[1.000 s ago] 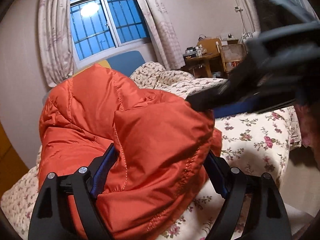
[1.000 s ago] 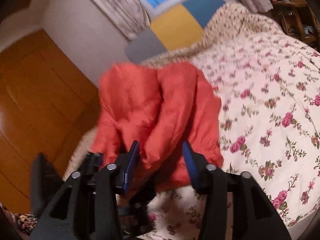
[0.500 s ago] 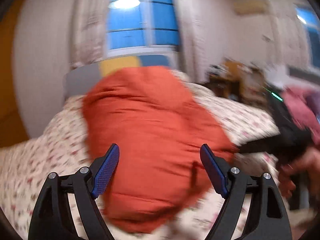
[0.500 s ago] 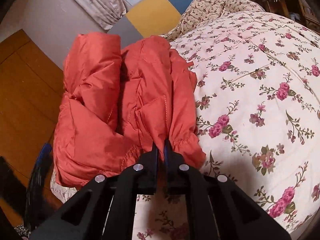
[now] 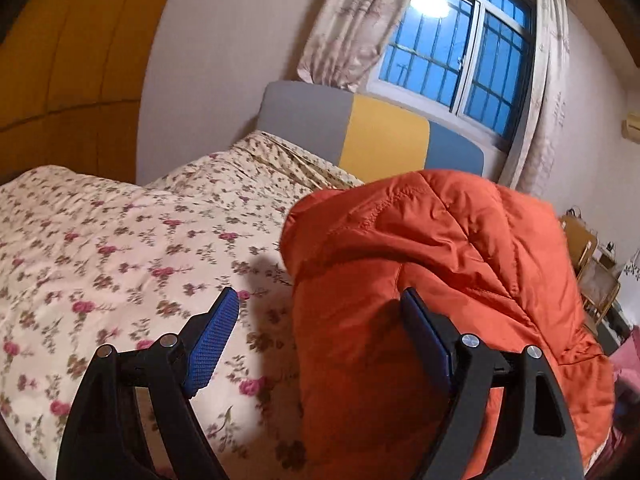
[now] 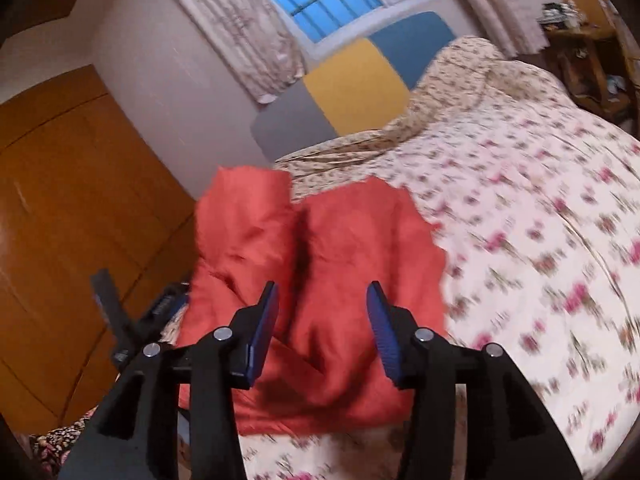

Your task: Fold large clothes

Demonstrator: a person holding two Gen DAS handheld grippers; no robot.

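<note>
An orange padded jacket [image 5: 432, 280] lies bunched in a folded heap on the flowered bedspread [image 5: 120, 248]. In the left wrist view my left gripper [image 5: 316, 332] is open; its right finger rests against the jacket's side and its left finger stands over the bedspread. In the right wrist view the jacket [image 6: 320, 280] lies near the bed's left edge. My right gripper [image 6: 322, 324] is open just above its near part, holding nothing. Part of the left gripper [image 6: 132, 320] shows at the jacket's left.
A grey, yellow and blue headboard [image 5: 368, 136] stands under a curtained window [image 5: 456, 44]. Wooden wardrobe doors [image 6: 72, 216] stand left of the bed. A cluttered wooden desk and chair [image 5: 592, 268] stand at the right. The bedspread [image 6: 540, 220] stretches to the right.
My right gripper was shut on the jacket's edge and has opened and let it go. My left gripper has swung left, so the jacket now sits at its right finger.
</note>
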